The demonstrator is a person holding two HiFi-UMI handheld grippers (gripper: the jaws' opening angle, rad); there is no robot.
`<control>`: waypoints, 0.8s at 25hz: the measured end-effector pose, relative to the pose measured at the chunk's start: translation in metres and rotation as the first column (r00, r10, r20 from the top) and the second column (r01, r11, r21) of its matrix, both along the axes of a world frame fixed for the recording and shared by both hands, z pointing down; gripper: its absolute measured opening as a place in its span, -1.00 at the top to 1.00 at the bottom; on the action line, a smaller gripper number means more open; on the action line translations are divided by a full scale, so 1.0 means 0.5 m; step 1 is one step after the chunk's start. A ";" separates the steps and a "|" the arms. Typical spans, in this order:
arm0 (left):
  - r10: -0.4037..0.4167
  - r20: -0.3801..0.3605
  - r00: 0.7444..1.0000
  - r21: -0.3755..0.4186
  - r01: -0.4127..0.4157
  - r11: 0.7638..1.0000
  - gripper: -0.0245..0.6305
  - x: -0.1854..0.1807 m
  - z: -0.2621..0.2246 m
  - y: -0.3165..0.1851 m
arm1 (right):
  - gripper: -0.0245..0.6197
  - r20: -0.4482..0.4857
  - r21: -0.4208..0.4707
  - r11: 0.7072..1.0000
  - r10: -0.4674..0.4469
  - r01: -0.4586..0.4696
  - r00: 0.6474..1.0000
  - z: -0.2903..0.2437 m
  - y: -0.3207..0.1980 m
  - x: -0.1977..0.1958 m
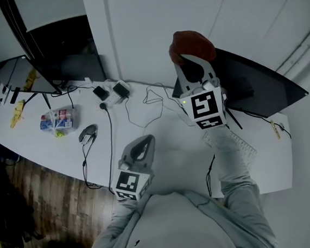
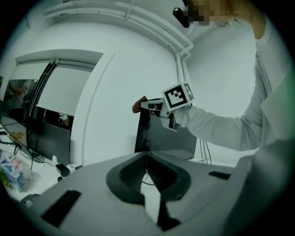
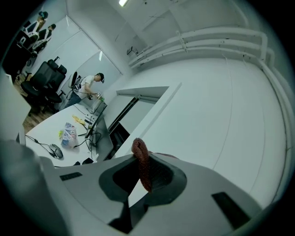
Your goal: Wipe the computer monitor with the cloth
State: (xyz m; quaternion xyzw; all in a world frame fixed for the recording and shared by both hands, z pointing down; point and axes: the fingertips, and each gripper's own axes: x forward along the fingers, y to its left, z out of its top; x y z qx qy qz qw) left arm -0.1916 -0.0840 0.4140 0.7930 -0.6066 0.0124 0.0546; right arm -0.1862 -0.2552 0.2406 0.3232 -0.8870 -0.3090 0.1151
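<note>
cloth (image 1: 192, 44) pinched by right gripper (image 1: 191, 60) at monitor (image 1: 260, 86) top | left gripper (image 1: 144, 143) pressed together, empty | cables (image 1: 153, 99) strewn before monitor

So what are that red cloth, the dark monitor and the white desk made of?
The cloth, pinched in the right gripper, looks like a knitted or looped fabric, reddish-brown and matte: its edge shows a bumpy weave. The monitor seems smooth dark plastic or glass with a slight sheen. The desk looks like smooth white laminate, probably; no grain shows.
</note>
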 end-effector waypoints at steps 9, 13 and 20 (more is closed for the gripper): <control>0.021 0.041 0.999 0.014 -0.022 1.000 0.86 0.023 -0.008 0.033 | 0.81 0.052 -0.028 0.999 0.024 -0.023 0.998 0.033 0.072 0.076; 0.047 0.065 0.997 0.029 -0.049 0.998 0.85 0.046 -0.016 0.039 | 0.81 0.097 -0.081 0.996 0.054 -0.047 0.994 0.061 0.106 0.134; 0.107 0.093 0.990 0.016 -0.109 0.994 0.86 0.095 -0.009 0.054 | 0.81 0.240 -0.301 0.952 0.130 -0.053 0.962 0.161 0.192 0.262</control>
